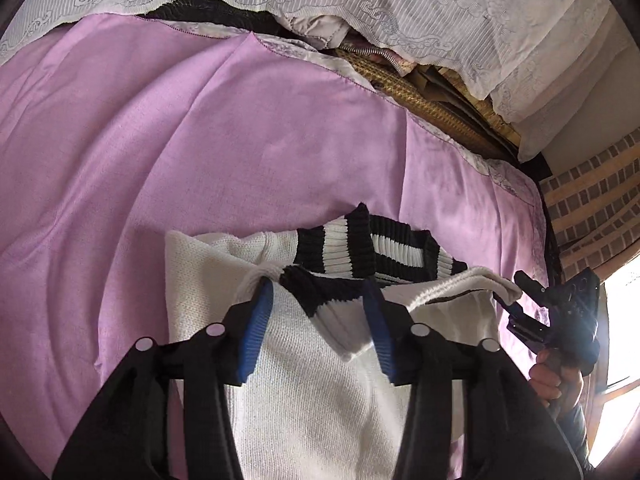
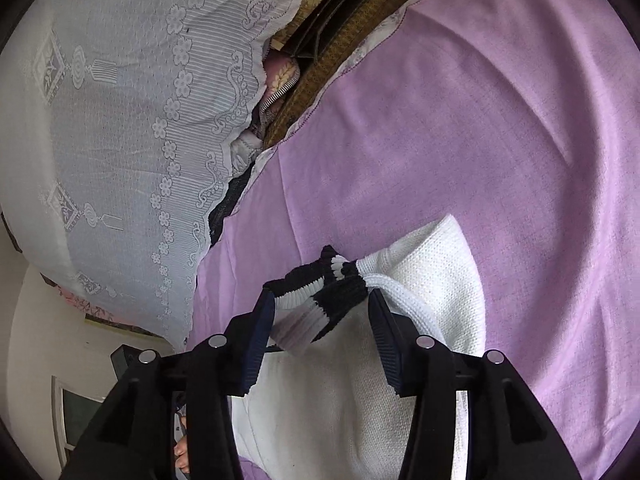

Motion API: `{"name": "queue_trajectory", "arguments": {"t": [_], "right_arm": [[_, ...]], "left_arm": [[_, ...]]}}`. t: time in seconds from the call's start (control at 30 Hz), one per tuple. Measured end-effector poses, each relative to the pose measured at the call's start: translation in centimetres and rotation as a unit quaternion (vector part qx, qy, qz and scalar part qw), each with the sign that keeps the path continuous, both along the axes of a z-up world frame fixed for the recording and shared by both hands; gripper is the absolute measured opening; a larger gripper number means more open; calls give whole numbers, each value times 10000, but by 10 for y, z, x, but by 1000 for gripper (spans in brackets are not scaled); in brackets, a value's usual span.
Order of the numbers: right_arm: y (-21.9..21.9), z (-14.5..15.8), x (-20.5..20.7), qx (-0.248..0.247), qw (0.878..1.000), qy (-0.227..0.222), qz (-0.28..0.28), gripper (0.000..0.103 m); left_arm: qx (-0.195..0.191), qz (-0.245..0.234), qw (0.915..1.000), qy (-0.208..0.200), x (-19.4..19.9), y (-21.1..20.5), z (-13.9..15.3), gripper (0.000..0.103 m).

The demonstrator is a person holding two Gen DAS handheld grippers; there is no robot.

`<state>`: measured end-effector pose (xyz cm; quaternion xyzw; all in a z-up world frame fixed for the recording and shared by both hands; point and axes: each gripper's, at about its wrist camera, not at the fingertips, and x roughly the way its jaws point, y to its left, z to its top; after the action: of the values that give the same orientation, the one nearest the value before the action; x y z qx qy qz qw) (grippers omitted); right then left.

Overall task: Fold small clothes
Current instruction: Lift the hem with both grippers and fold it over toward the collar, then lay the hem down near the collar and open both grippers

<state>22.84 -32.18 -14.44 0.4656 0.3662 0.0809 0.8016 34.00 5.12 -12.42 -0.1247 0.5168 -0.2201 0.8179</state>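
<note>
Left wrist view: left gripper [image 1: 320,312] gapes over a white knit sweater [image 1: 312,392] on the purple bedsheet [image 1: 200,140]. Right gripper [image 2: 322,316], likewise spread, straddles its striped ribbed hem [image 2: 320,296]. Soft, light, floppy; best pinched at ribbed edges.

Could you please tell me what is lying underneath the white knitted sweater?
The sweater lies on a purple sheet, which shows all around it. What is beneath the sheet is covered; only a woven mat peeks out past the sheet's far edge.

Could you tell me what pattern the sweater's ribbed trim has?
Black and white stripes on the ribbed trim of the white sweater; clearest in the left wrist view.
</note>
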Motion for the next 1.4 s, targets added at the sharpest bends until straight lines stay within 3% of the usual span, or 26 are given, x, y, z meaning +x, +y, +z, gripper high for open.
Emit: {"name": "queue_trajectory", "arguments": {"t": [0.07, 0.17, 0.27, 0.33, 0.43, 0.57, 0.6, 0.7, 0.8, 0.9, 1.1, 1.2, 1.3, 1.4], "right_arm": [[-4, 13, -4, -225, 9996, -155, -45, 50], [1, 34, -9, -714, 9968, -338, 78, 47], [26, 43, -3, -1259, 9901, -399, 481, 37], [45, 40, 6, -1474, 9857, -350, 734, 31], [63, 27, 28, -1513, 9837, -227, 945, 30], [46, 5, 46, -1749, 9828, 114, 585, 30], [35, -3, 47, -1678, 9844, 239, 463, 26], [9, -24, 45, -1474, 9876, 464, 267, 0], [-1, -27, 37, -1270, 9908, 431, 166, 0], [8, -7, 26, -1871, 9817, 324, 140, 6], [54, 22, -12, -2508, 9649, -185, 759, 6], [82, 18, -31, -2693, 9564, -243, 1104, 7], [97, 2, -47, -2853, 9498, -72, 1282, 27], [90, -25, -59, -2996, 9453, 329, 1245, 24]], "left_arm": [[365, 263, 9983, -371, -4, 6, 15, 78], [514, 389, 9956, -674, -6, 12, 35, 80], [550, 122, 9960, -700, -6, -3, 38, 80], [756, -168, 9948, -667, -6, -26, 31, 80], [1300, -504, 9879, -680, -3, -62, 9, 80], [1941, -344, 9793, -461, 13, -71, -32, 80], [2020, -261, 9783, -381, 16, -66, -42, 84], [1677, -98, 9856, -180, 21, -48, -57, 91], [1746, -64, 9843, -242, 19, -45, -53, 91], [1898, -2, 9805, -510, 7, -43, -36, 90], [1742, -268, 9816, -732, -42, -36, -15, 90], [2076, -335, 9758, -606, -64, -38, -32, 90], [2483, -245, 9668, -556, -79, -36, -52, 93], [2332, -10, 9716, -406, -86, -19, -57, 96]]}}
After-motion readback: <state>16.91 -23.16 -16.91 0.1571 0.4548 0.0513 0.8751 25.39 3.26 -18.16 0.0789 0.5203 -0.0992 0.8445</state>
